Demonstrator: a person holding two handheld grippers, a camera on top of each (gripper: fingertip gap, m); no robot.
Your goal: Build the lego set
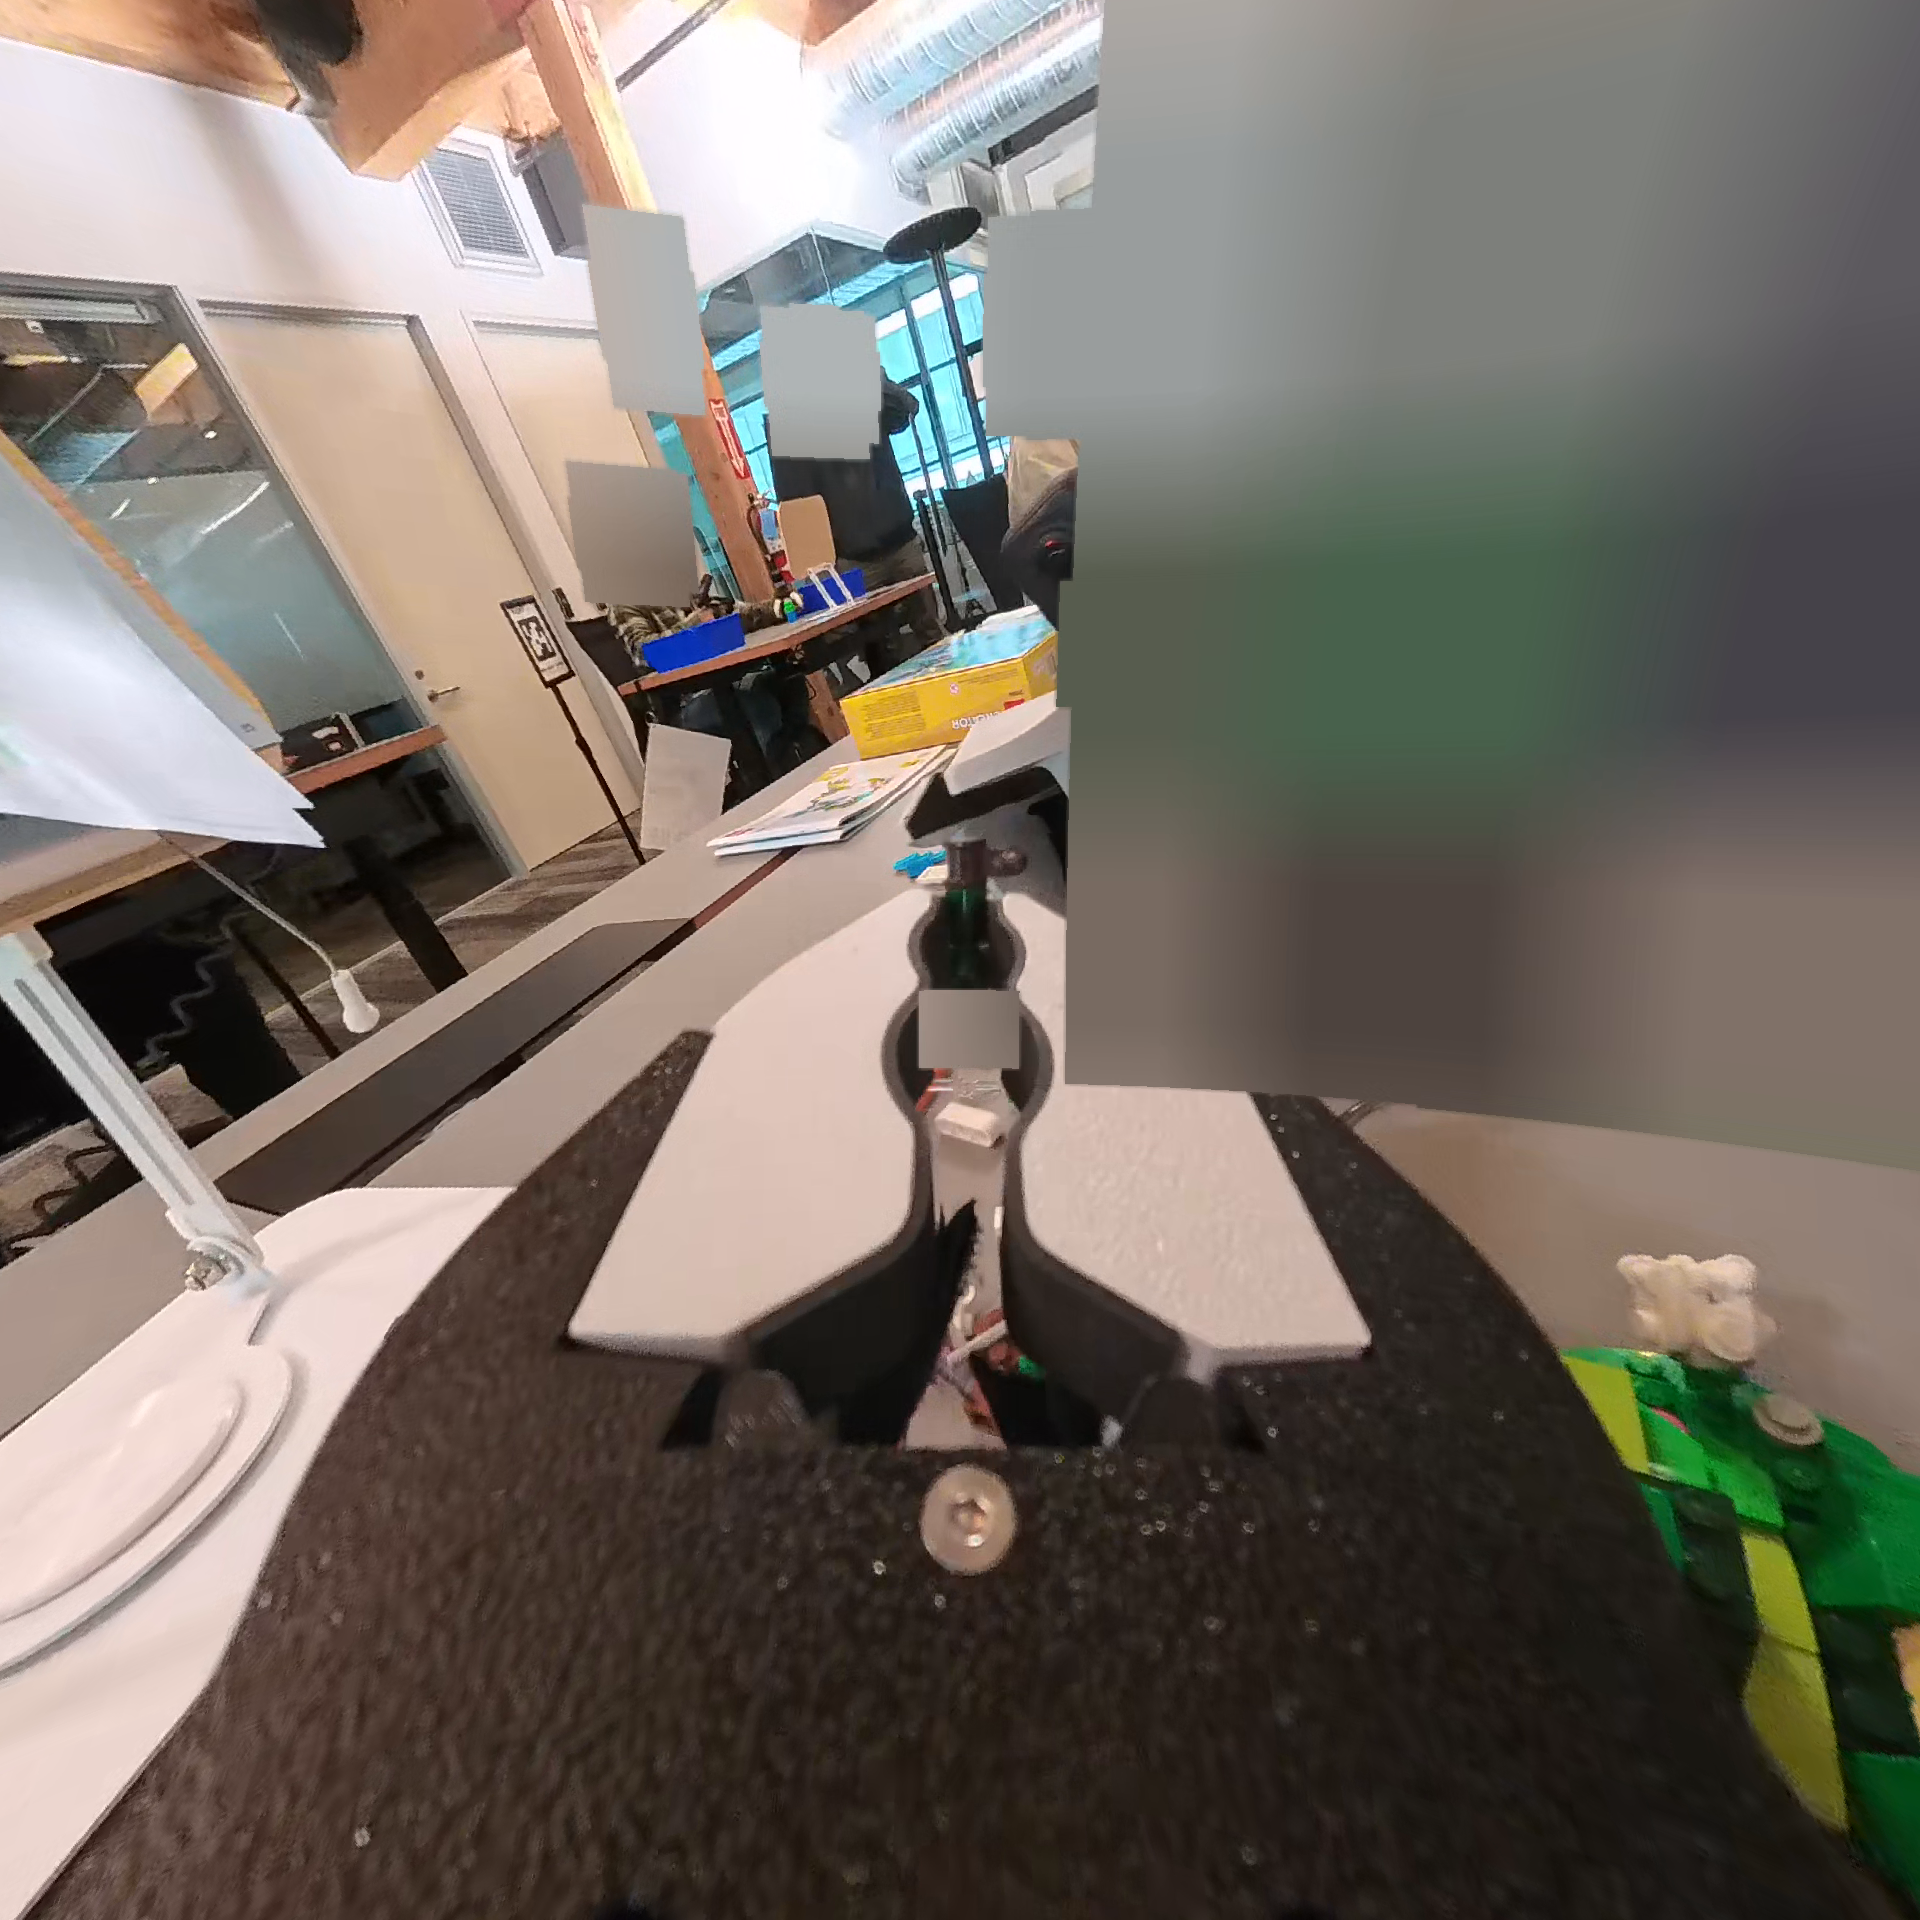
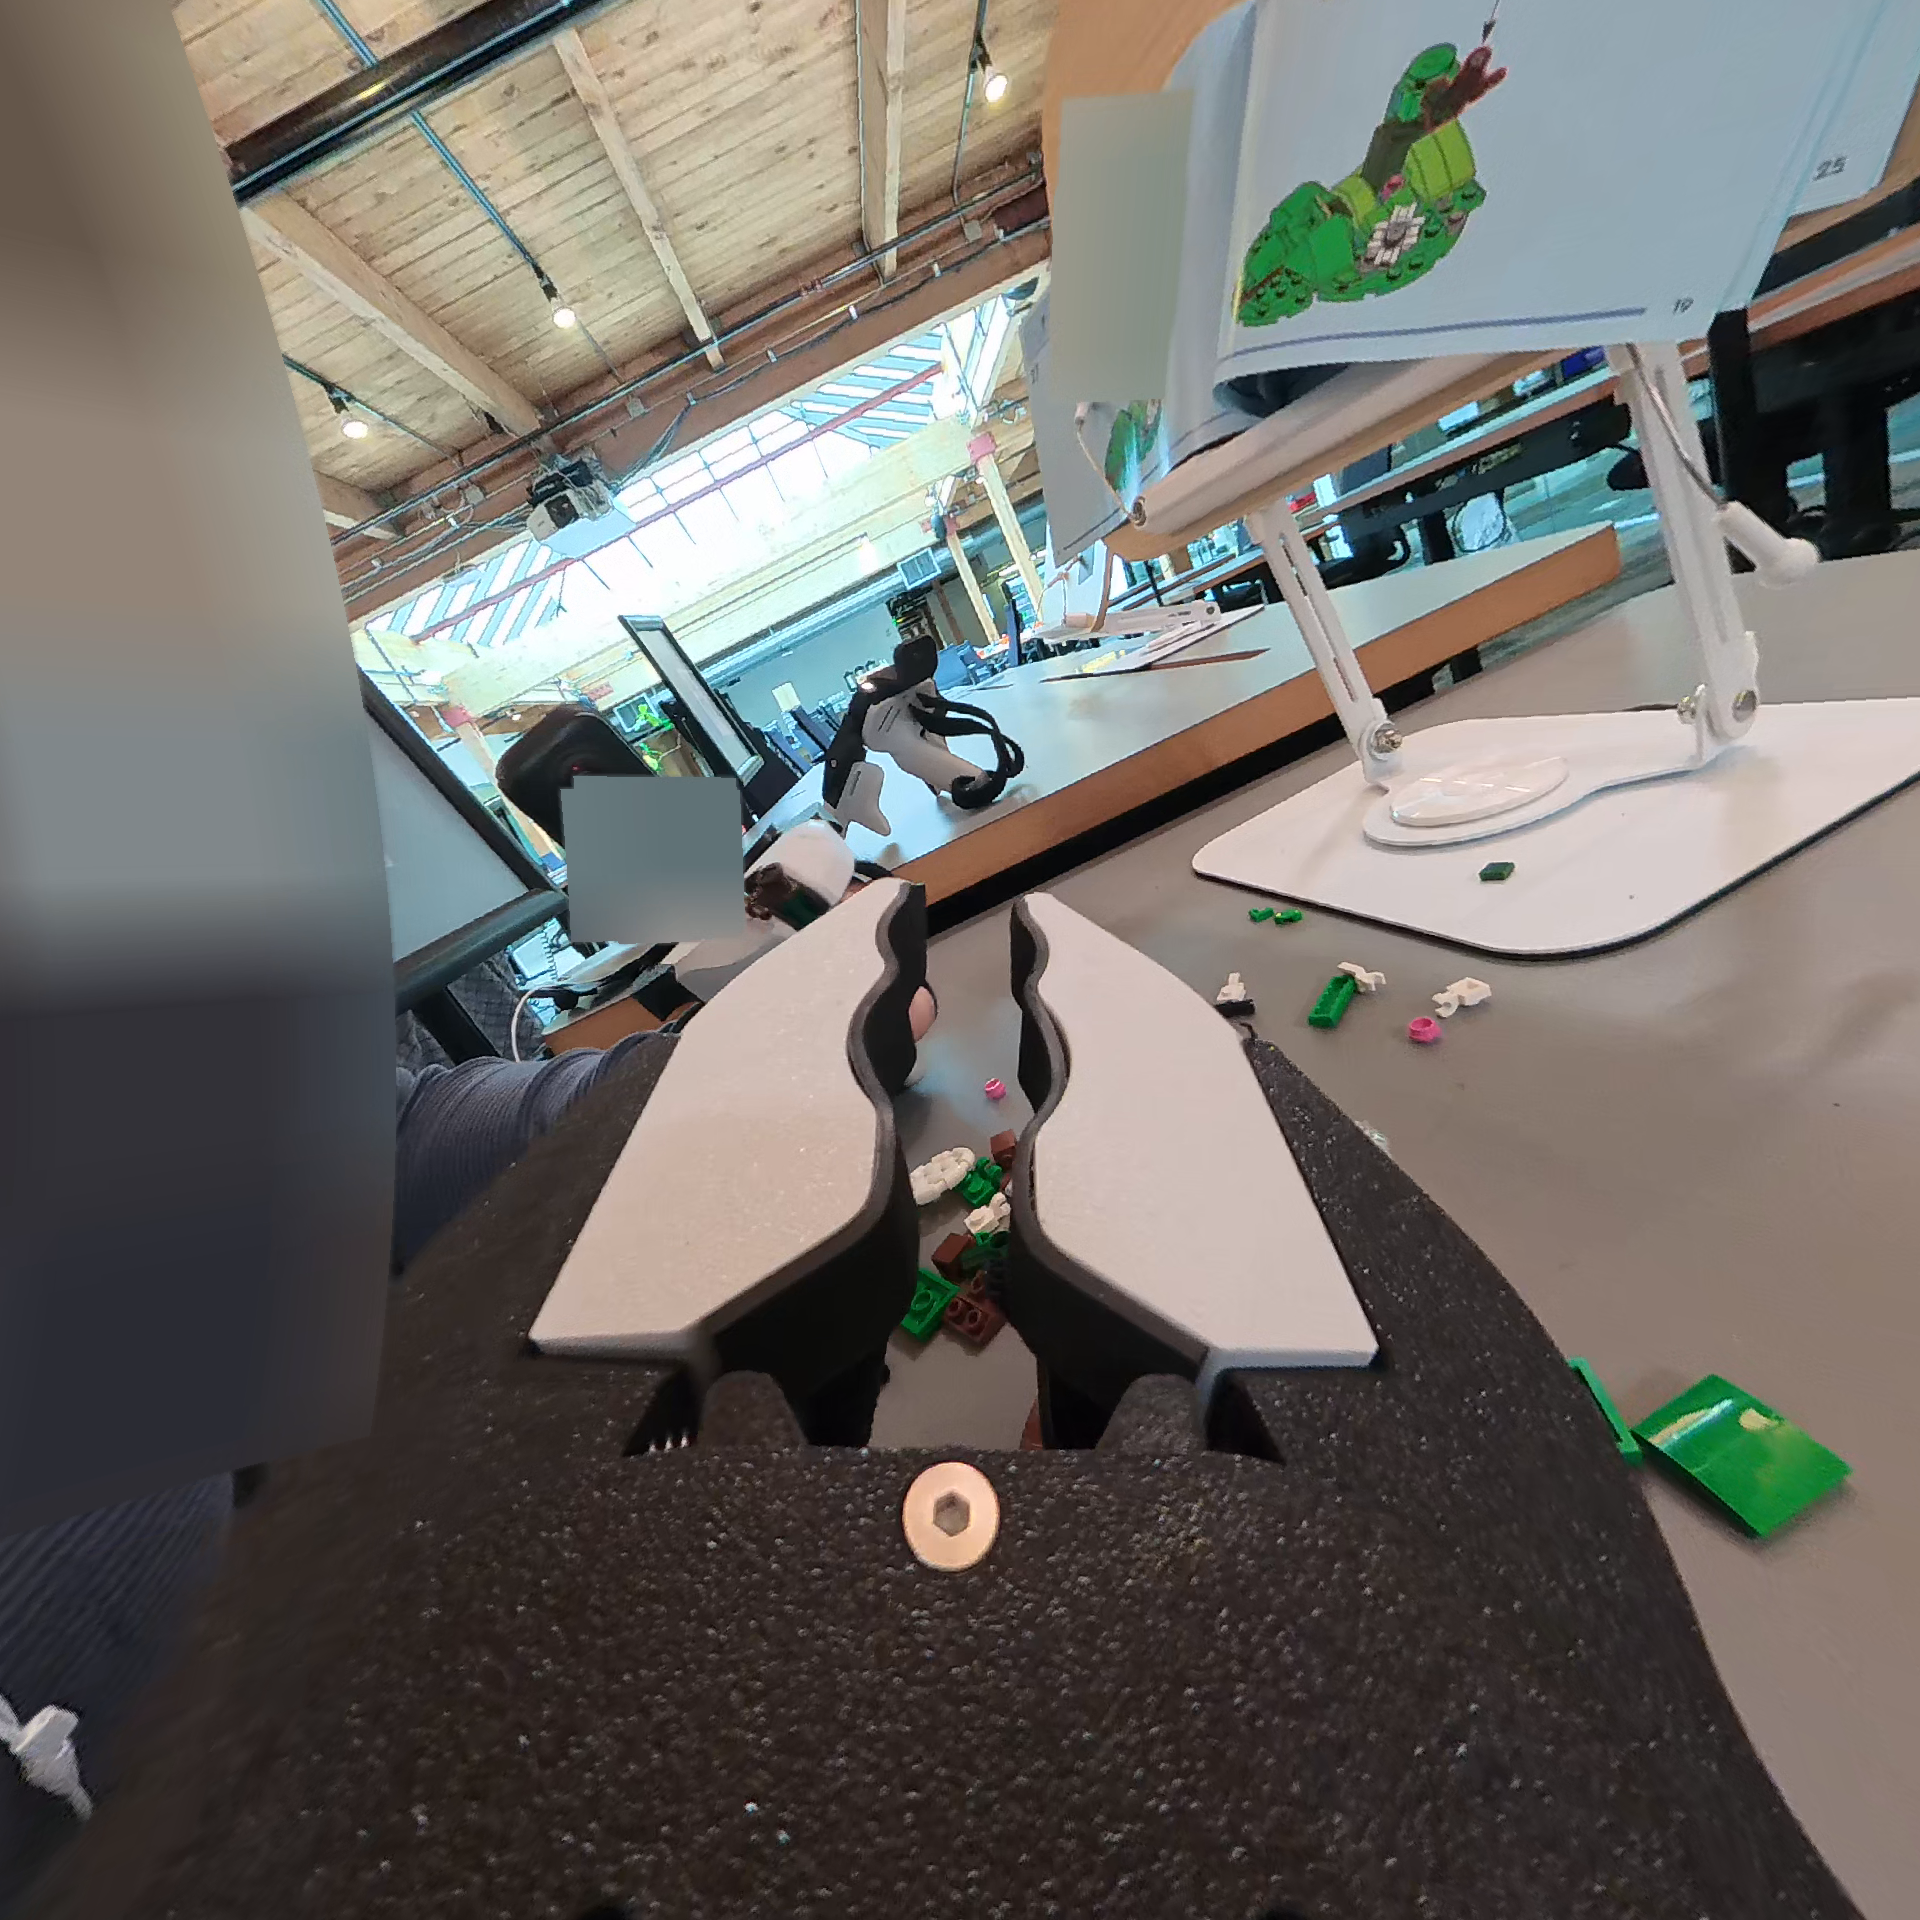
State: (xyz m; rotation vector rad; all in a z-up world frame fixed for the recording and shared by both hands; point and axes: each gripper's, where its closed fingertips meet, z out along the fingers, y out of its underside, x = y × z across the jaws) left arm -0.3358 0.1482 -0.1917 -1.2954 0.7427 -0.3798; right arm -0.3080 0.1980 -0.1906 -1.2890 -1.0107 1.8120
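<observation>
Left claw (image 1: 961,883): clenched. Its two fingers meet along the centre line and pinch a small assembly at the tips, a dark green stem piece (image 1: 961,920) topped by a dark brown piece (image 1: 971,860). The assembly is lifted clear of the surface (image 1: 665,914). The far end of the right claw sits just behind the held piece in the left wrist view.

Right claw (image 2: 968,914): released. A clear gap separates its fingers, and nothing is gripped between them. It hangs above a loose pile of lego pieces (image 2: 971,1262) in green, brown and white, seen through the gap and lying on the grey surface (image 2: 1558,1195).

Task items:
- The partly built green lego model (image 1: 1787,1538), with lime-yellow parts and a white flower piece (image 1: 1694,1304) on top, stands on the surface at the lower right of the left wrist view, beside the left claw body.
- A flat green sloped piece (image 2: 1740,1465) lies on the surface to the right of the right claw.
- Scattered small pieces, green (image 2: 1330,1003), white (image 2: 1460,995) and pink (image 2: 1421,1029), lie between the claw and the white stand base (image 2: 1610,862).
- One dark green tile (image 2: 1497,872) rests on the stand base.
- The open instruction booklet (image 2: 1455,208) sits on the white stand above the surface.
- A yellow box (image 1: 951,681) and a second booklet (image 1: 821,810) lie farther along the surface.
</observation>
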